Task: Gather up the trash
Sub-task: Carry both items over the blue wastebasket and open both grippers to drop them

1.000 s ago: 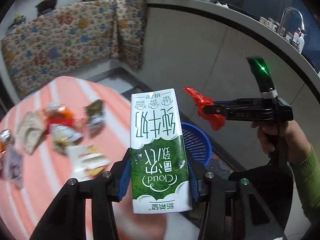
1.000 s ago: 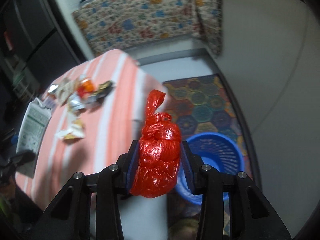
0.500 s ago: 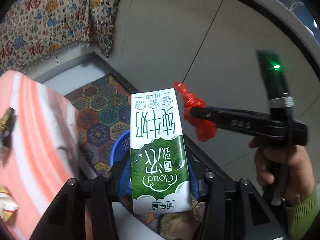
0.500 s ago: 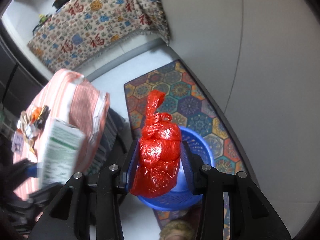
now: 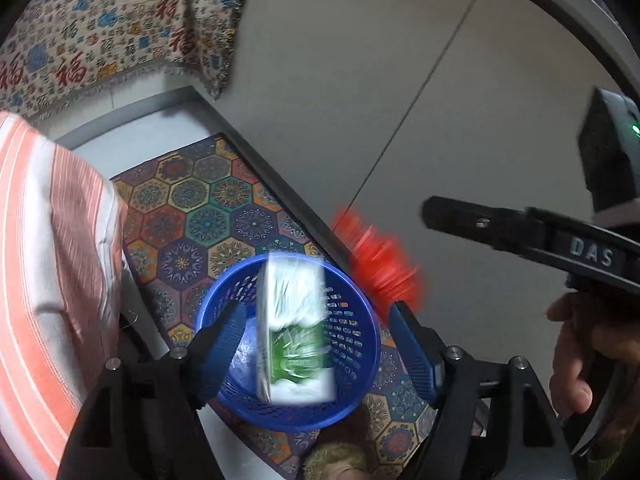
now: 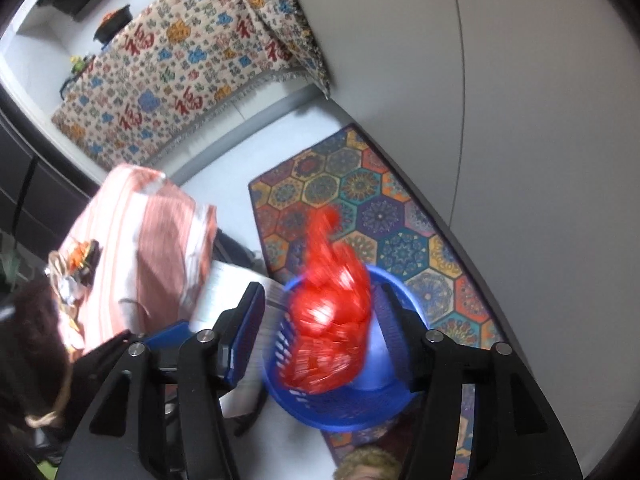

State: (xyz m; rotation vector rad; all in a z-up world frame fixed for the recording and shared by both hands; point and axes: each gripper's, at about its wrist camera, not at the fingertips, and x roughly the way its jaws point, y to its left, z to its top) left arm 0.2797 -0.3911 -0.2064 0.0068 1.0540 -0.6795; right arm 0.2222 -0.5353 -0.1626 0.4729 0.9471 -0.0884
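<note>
Colourful six-sided shapes cover the floor mat (image 5: 208,216) that lies along a plain grey wall (image 5: 360,80). On the mat stands a round blue basket (image 5: 356,364) with small holes in its side. Just beside it is the bench (image 5: 44,264), covered with a pink and white striped cloth that hangs down over the edge. In the right wrist view a few small wrappers (image 6: 74,264) lie on top of the bench, far from the basket. They are too small to tell apart. A flowery cloth with red signs (image 6: 168,80) hangs in the background.

The left gripper (image 5: 316,344) points down over the basket. Its jaws are opening, and the blue pads do not touch anything. Between them a green and white milk carton (image 5: 296,332) is blurred, in the air right over the basket's mouth.

The right gripper (image 6: 320,332) points down at the same basket from the other side. Its jaws are opening too. A red plastic bag (image 6: 332,320), tied in a knot at the top, is blurred between the pads. It is over the basket's rim, and the pads are not pressing on it. In the left wrist view the bag shows as a red smear just past the basket's far edge, and a person's hand (image 5: 588,356) holds the right gripper's handle at the right side.
</note>
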